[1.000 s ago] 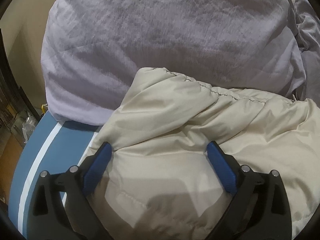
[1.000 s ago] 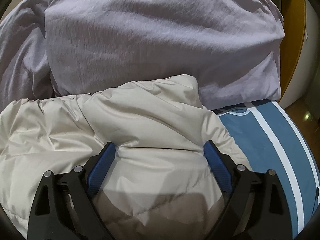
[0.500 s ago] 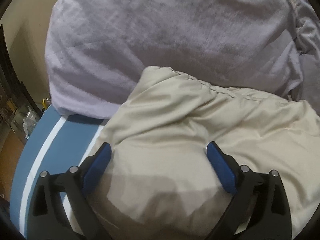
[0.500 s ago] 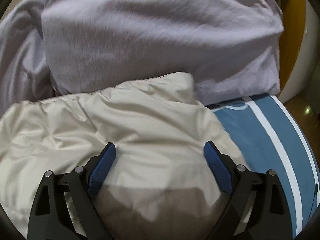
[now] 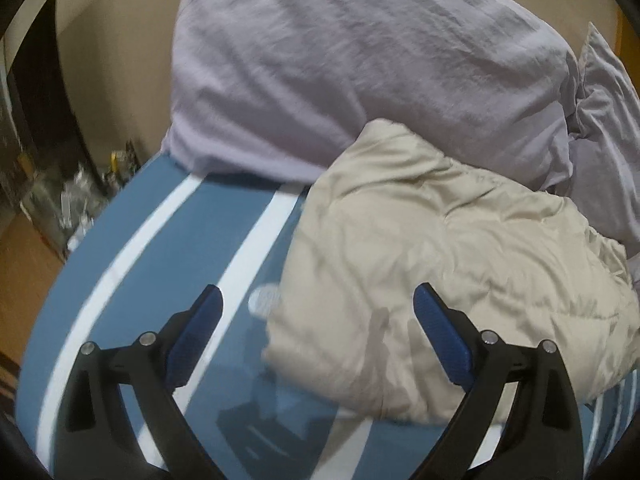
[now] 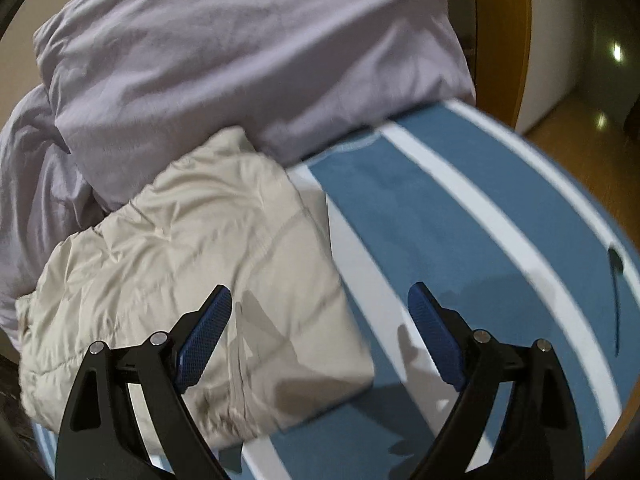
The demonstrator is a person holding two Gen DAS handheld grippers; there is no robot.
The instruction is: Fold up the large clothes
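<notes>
A beige padded jacket (image 5: 440,256) lies folded into a compact bundle on the blue bed cover with white stripes (image 5: 168,248). It also shows in the right wrist view (image 6: 192,264). My left gripper (image 5: 318,324) is open and empty, raised above the jacket's left edge. My right gripper (image 6: 320,320) is open and empty, raised above the jacket's right edge, with its right finger over the bed cover (image 6: 500,208).
A large lilac duvet (image 5: 360,64) is piled behind the jacket and touches it; it also shows in the right wrist view (image 6: 240,52). Clutter and a dark doorway (image 5: 36,128) lie left of the bed. Wooden floor and an orange door frame (image 6: 504,40) lie to the right.
Both grippers have lifted and drawn back from the jacket, the left one swinging left and the right one swinging right. More of the striped bed cover shows. The jacket stays put.
</notes>
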